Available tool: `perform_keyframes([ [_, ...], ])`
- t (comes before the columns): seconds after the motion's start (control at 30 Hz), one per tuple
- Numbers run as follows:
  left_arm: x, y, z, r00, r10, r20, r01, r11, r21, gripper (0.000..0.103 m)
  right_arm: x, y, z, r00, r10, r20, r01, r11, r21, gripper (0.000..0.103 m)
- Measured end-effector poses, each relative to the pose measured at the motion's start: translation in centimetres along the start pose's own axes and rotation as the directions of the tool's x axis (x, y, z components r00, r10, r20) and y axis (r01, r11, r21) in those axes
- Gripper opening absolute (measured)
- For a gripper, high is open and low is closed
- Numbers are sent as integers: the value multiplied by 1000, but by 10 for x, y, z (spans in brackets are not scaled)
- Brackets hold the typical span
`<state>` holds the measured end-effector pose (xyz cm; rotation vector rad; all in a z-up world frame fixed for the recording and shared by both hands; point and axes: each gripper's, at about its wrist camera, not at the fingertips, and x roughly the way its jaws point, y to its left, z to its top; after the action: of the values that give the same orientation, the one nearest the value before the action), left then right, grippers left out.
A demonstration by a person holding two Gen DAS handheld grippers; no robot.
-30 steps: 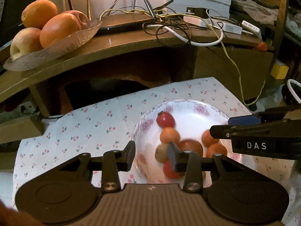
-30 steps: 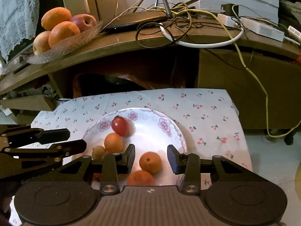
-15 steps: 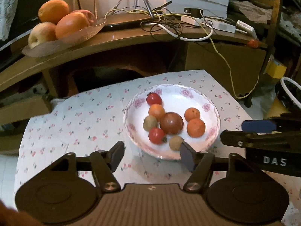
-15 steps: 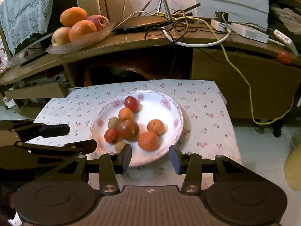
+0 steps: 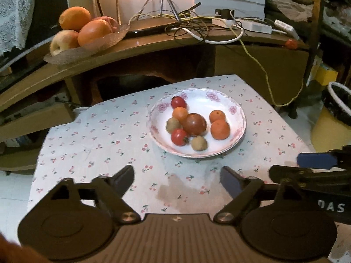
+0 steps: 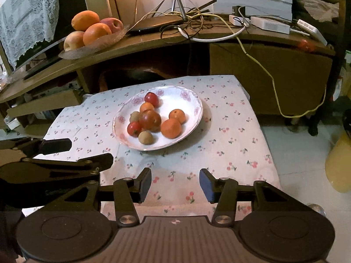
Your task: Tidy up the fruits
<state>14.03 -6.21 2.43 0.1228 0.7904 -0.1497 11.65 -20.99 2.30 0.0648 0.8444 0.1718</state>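
A white flowered plate (image 5: pixel 238 111) (image 6: pixel 195 103) sits on a cherry-print cloth and holds several small fruits: red tomatoes, oranges, brown kiwis and a dark red-brown fruit (image 5: pixel 194 124) (image 6: pixel 150 120) in the middle. My left gripper (image 5: pixel 176 180) hangs over the cloth in front of the plate, its jaws opening wide with nothing between them. My right gripper (image 6: pixel 175 183) is also in front of the plate, its jaws opening and empty. Each gripper shows at the side of the other's view.
A glass dish (image 5: pixel 105 41) with large oranges and apples stands on the wooden desk (image 5: pixel 153 50) behind, beside a router and tangled cables (image 5: pixel 197 28). A yellow bin (image 5: pixel 333 118) stands at the right of the table. A damp stain (image 5: pixel 175 188) marks the cloth's front.
Both grippers drew back from the plate toward the cloth's front edge. The left gripper's jaws spread from narrow to wide; the right gripper's opened a little. The fruits stay in the plate.
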Motion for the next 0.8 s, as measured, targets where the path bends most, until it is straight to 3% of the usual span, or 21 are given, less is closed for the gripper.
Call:
perform_keyframes([
  [0.8,-42,-3,-29,998,54,14,-55,998,12,100,-37,12,-31,1000,-14,28,14,1000,20,52],
])
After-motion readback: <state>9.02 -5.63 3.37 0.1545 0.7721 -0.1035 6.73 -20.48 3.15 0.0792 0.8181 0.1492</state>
